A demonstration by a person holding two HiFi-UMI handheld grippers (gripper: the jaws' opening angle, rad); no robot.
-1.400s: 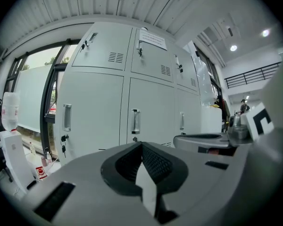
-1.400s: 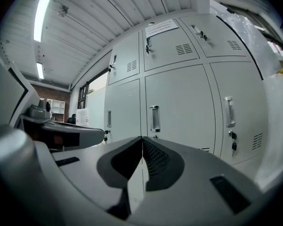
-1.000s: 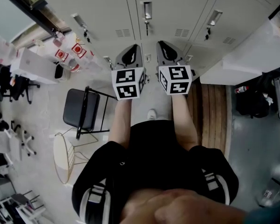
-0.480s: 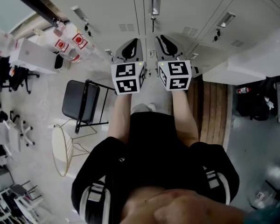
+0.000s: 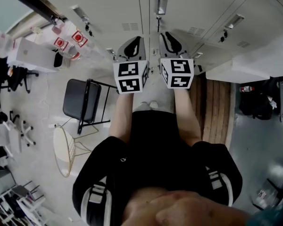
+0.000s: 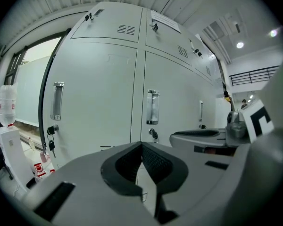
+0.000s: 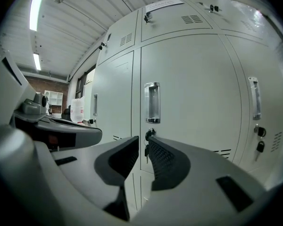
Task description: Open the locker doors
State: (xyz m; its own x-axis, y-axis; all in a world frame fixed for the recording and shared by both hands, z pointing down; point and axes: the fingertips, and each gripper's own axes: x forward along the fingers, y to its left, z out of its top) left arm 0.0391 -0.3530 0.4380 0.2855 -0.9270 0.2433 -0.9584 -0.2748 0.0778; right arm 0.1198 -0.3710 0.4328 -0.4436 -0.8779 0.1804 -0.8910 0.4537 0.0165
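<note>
We hold both grippers side by side and nearly level, facing the bank of pale grey metal locker doors (image 7: 198, 88), all of them closed ahead of the jaws, so no door is opened yet. The left gripper (image 6: 142, 147) has its jaws together on nothing, idle by our reading. The right gripper (image 7: 144, 144) has just been opening its jaws to a narrow gap with nothing between them, and straight beyond that gap sits the dark keyed lock (image 7: 149, 134) with the recessed chrome pull handle (image 7: 152, 102) above it, which we judge to be the target, as yet untouched.
</note>
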